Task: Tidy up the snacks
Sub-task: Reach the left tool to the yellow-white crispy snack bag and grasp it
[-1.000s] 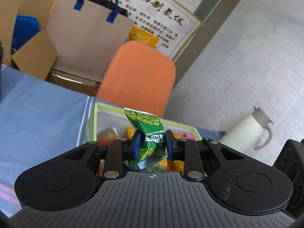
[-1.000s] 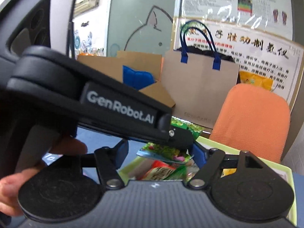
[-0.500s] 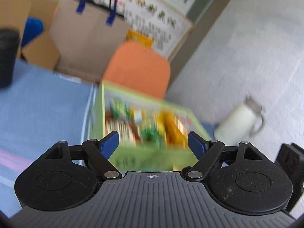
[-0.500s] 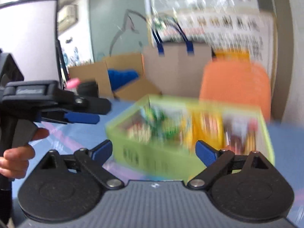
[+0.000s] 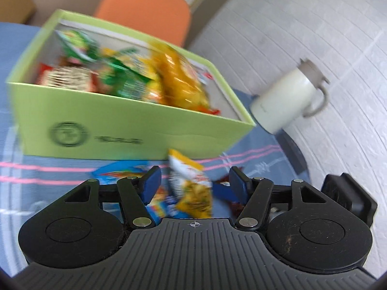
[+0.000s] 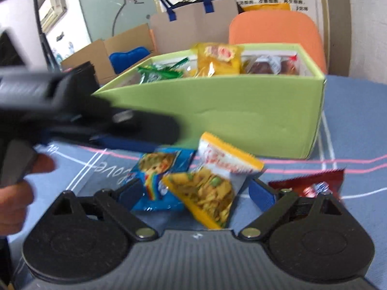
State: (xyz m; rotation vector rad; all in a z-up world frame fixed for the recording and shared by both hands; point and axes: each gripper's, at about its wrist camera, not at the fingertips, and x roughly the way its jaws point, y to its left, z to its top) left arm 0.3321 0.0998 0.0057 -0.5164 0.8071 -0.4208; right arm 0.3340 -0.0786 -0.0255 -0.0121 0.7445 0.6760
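We are closing our left gripper [image 5: 194, 183] around the yellow snack packet [image 5: 191, 188], not yet pinching it; our right gripper [image 6: 196, 193] is hanging open over it, before the green box [image 6: 241, 111].

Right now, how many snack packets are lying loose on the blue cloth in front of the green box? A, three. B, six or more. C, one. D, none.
A: the right wrist view shows a blue packet, a yellow-edged packet lying partly over it, and a red packet, all on the blue cloth in front of the green box.
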